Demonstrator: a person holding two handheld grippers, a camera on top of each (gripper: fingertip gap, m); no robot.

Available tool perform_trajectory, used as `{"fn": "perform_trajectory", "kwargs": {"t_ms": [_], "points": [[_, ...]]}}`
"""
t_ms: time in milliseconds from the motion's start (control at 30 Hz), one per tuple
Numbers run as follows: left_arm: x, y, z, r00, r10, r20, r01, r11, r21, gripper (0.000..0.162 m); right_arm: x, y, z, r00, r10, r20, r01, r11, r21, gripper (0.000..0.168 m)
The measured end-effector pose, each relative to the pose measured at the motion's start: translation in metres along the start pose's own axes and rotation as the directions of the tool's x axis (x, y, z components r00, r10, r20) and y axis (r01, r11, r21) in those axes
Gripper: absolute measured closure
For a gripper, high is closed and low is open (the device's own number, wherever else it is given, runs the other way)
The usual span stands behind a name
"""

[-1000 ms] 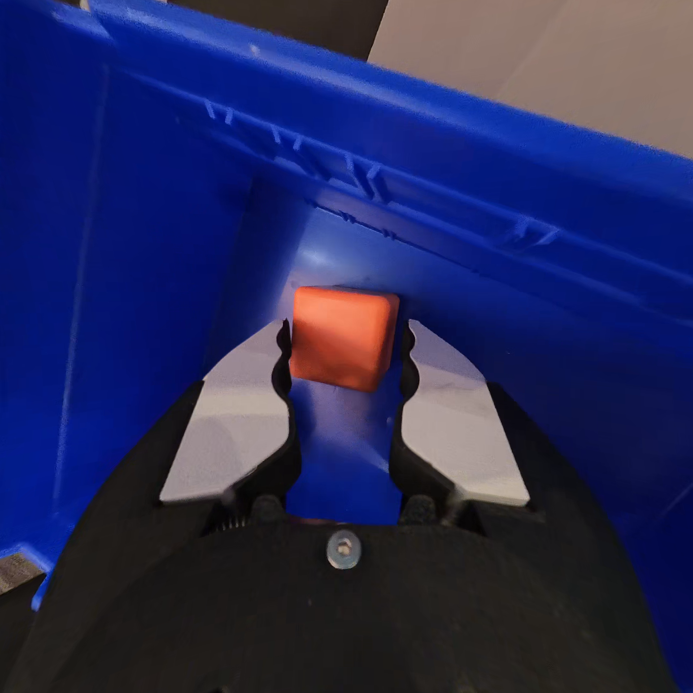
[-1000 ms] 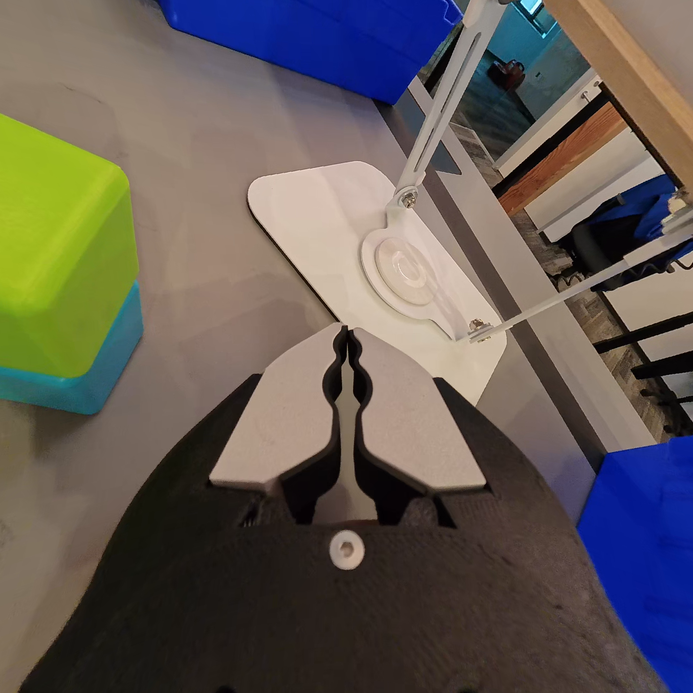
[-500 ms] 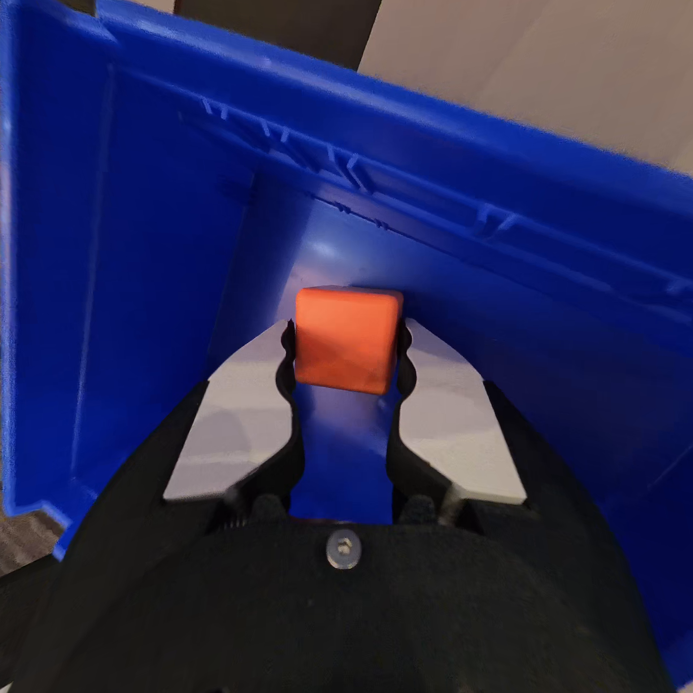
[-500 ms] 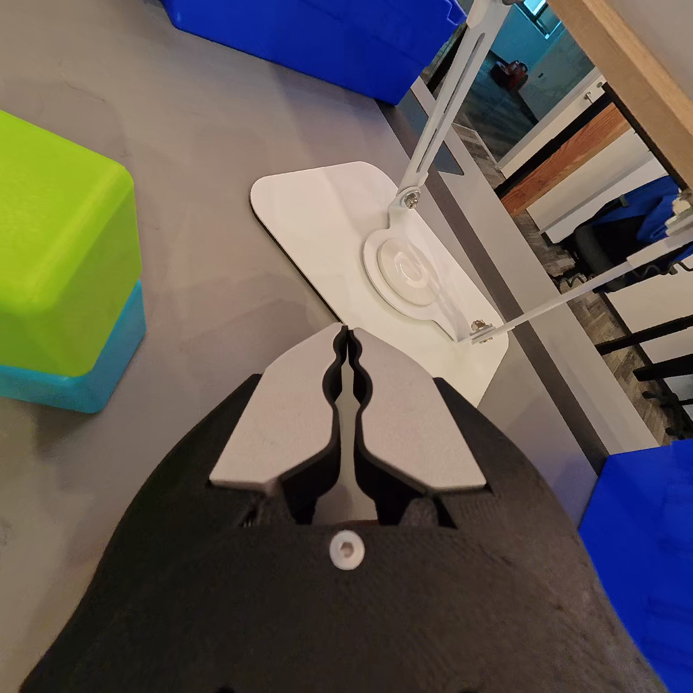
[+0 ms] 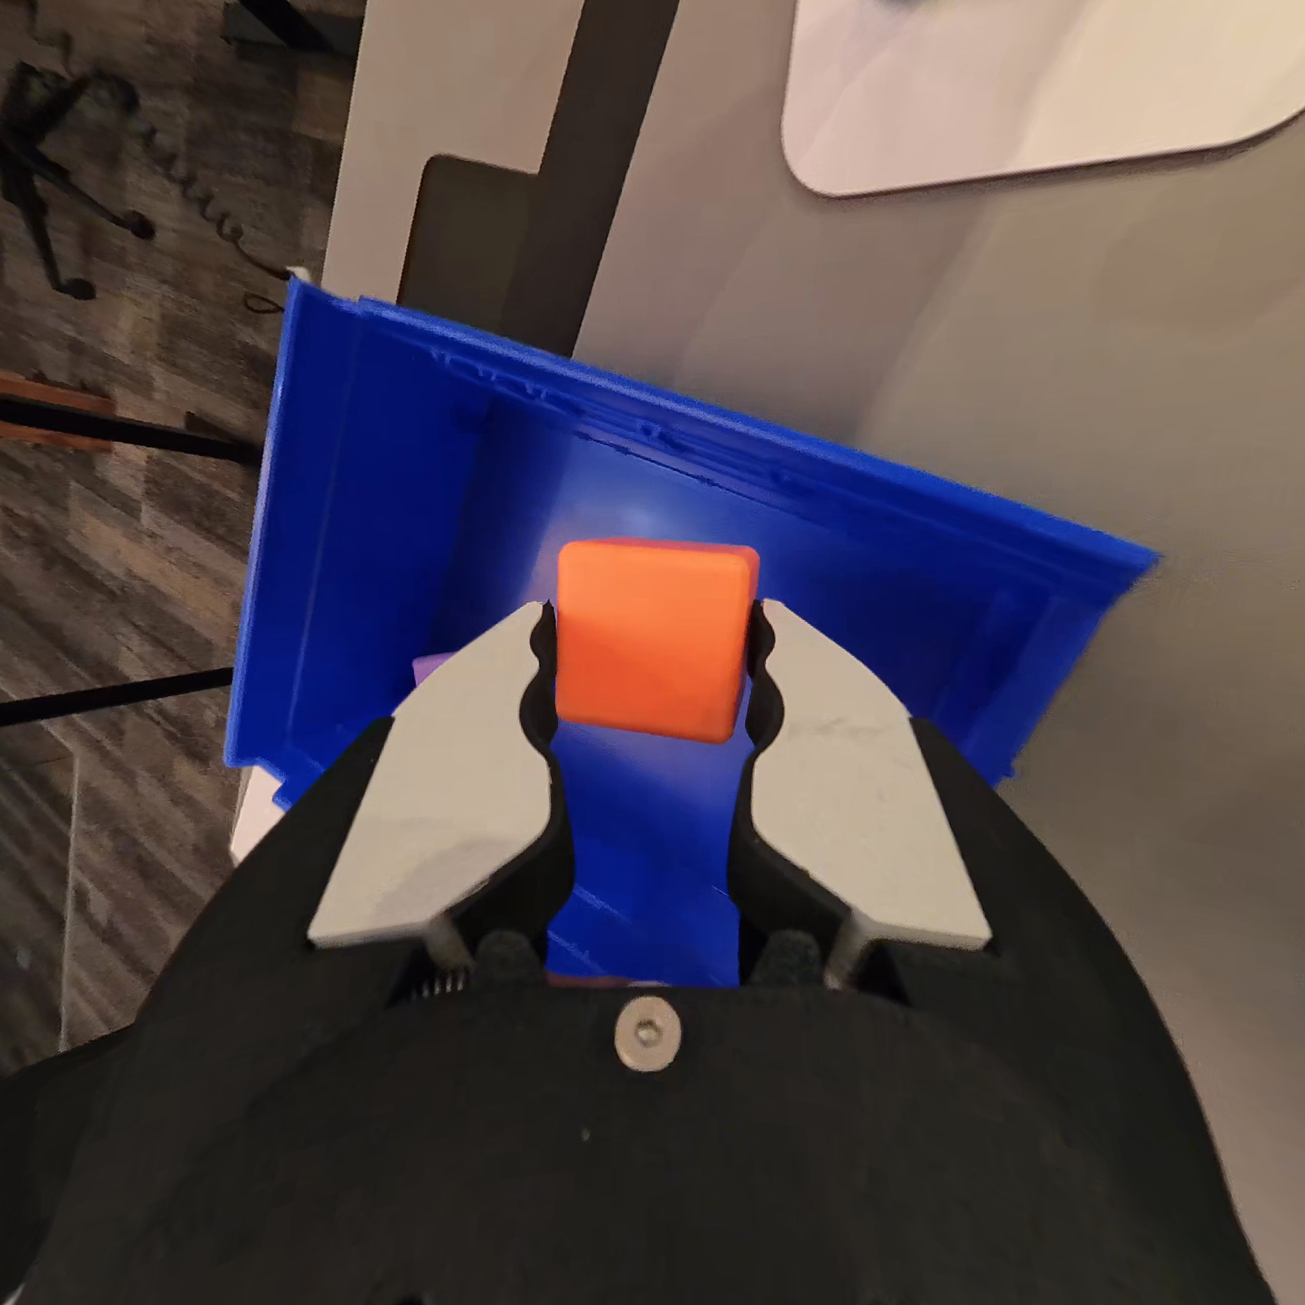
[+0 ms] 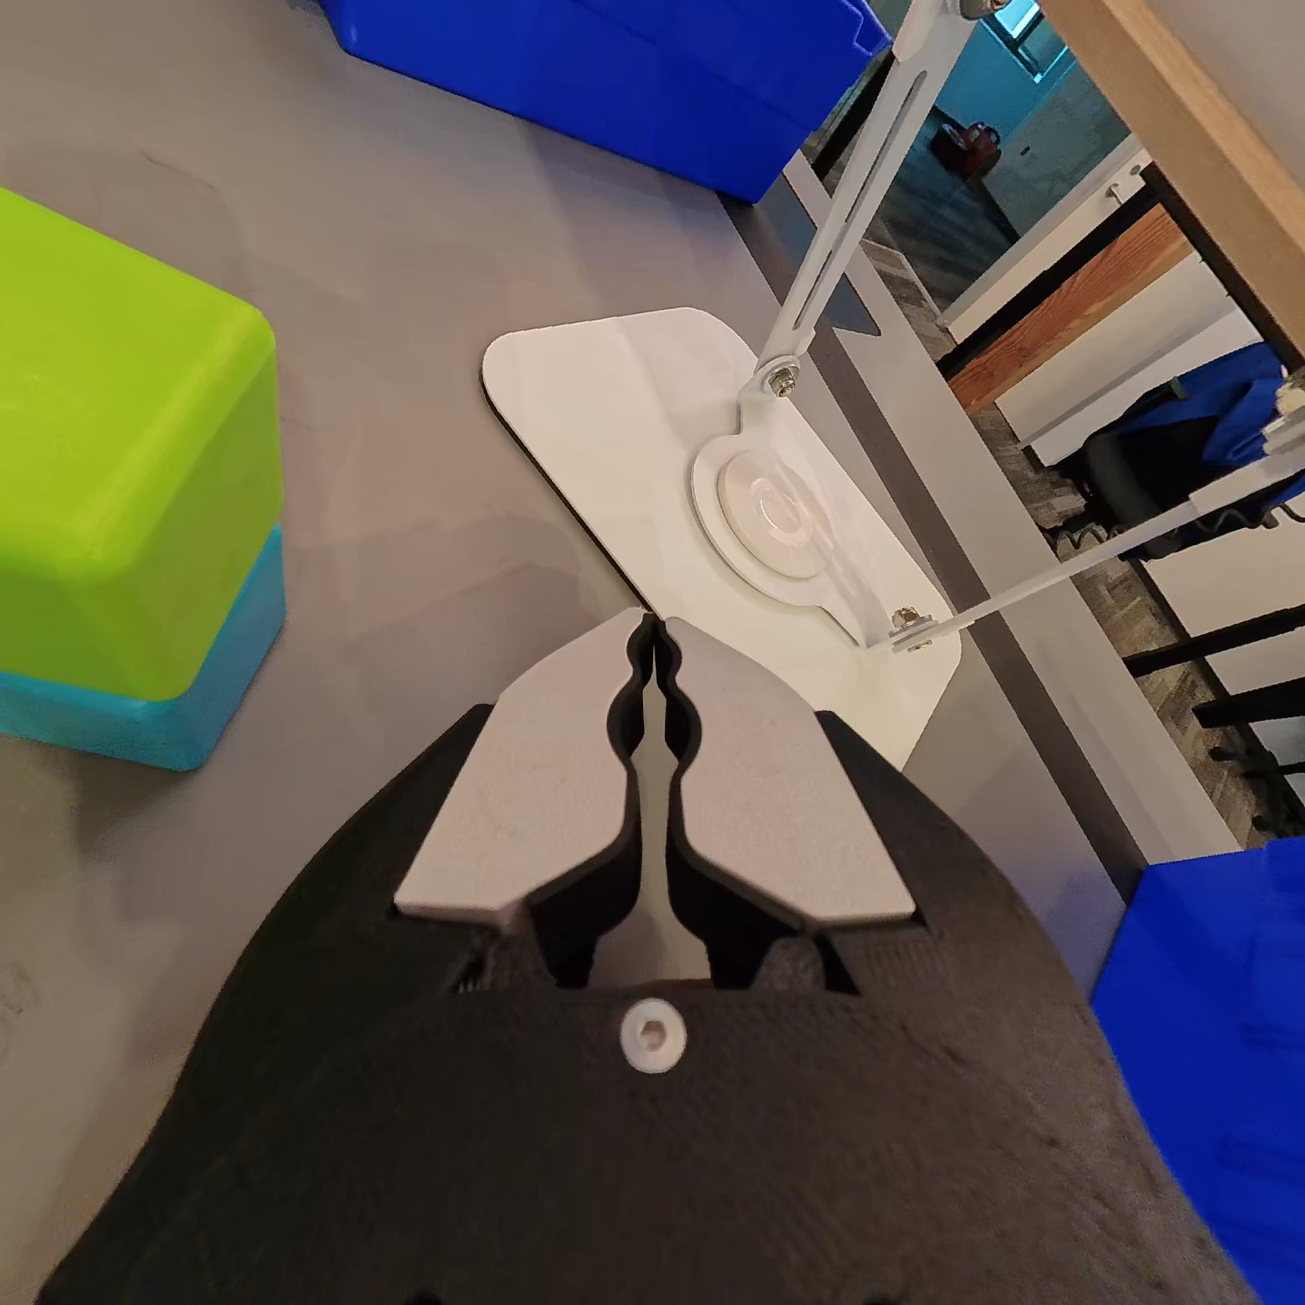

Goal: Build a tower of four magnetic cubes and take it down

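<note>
My left gripper (image 5: pixel 653 621) is shut on an orange cube (image 5: pixel 650 639) and holds it above the blue bin (image 5: pixel 367 551). A bit of a purple cube (image 5: pixel 427 667) shows in the bin behind my left finger. In the right wrist view a lime green cube (image 6: pixel 120 431) sits stacked on a light blue cube (image 6: pixel 176 720) on the grey table at the left. My right gripper (image 6: pixel 653 628) is shut and empty, to the right of that stack, over the edge of the white base plate (image 6: pixel 621 431).
The white base plate carries a stand with thin white arms (image 6: pixel 847 212). A blue bin (image 6: pixel 621 78) stands at the table's far side and another blue bin (image 6: pixel 1214 1045) at the right. The table edge (image 6: pixel 988 635) runs along the right, with floor beyond. One gripper's finger ends stand about 35 cm off the other's.
My left gripper closed on the orange cube and lifted it up out of the bin; the bin now looks smaller and farther below. My right gripper stayed shut and shifted only slightly.
</note>
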State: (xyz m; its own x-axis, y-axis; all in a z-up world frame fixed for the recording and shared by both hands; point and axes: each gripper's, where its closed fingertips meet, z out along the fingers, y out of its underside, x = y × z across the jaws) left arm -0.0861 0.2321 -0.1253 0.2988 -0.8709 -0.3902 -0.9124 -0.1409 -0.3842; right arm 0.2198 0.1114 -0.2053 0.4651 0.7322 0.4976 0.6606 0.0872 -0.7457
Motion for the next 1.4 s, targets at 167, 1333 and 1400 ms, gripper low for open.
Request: {"fn": "perform_trajectory", "kwargs": {"t_ms": [167,1333,1400], "points": [[0.029,-0.028,-0.031,0.998,0.061,-0.019,-0.059,0.996,0.072,0.111,0.000,0.000,0.000,1.000,-0.004,-0.002,0.004,1.000,-0.001,0.168],[0.262,-0.219,-0.038,0.742,0.604,-0.289,-0.528,0.794,0.302,0.111,-0.002,0.001,0.001,1.000,-0.011,0.006,0.011,1.000,-0.007,0.168],[0.268,-0.220,-0.035,0.729,0.619,-0.292,-0.538,0.782,0.314,0.111,-0.002,0.001,0.001,1.000,-0.010,0.006,0.010,1.000,-0.006,0.168]]}}
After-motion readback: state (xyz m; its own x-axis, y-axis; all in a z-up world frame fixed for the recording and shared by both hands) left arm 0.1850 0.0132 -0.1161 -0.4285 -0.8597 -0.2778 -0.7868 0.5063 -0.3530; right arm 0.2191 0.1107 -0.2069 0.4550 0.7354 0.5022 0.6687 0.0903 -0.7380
